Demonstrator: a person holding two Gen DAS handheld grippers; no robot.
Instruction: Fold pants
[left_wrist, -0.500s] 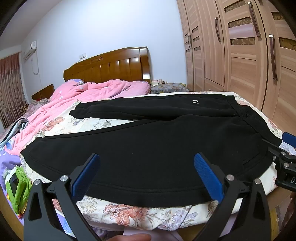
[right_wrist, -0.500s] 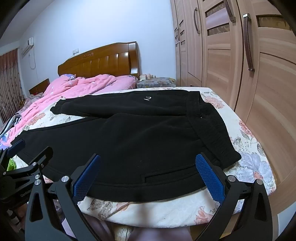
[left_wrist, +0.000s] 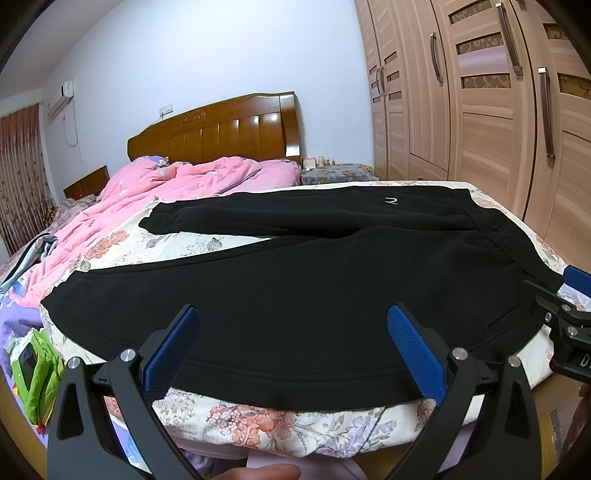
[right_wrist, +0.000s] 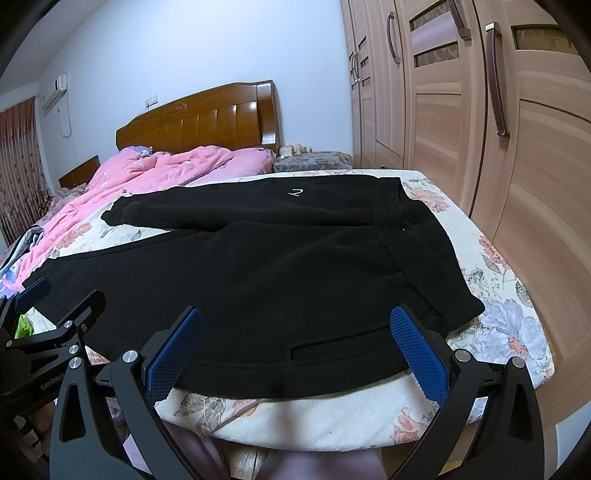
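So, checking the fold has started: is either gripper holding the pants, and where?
Nothing is held. The left gripper and right gripper both stand open above the black pants.

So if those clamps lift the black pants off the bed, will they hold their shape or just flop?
Probably flop: the black pants lie limp and follow the bed's curved edge. The fabric looks thick and fleecy, so likely easy to grip rather than slippery. The unheld leg would likely dangle.

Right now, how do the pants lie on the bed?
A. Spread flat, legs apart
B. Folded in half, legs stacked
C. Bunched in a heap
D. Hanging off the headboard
A: the pants lie flat on the bed, floral sheet showing between the two legs.
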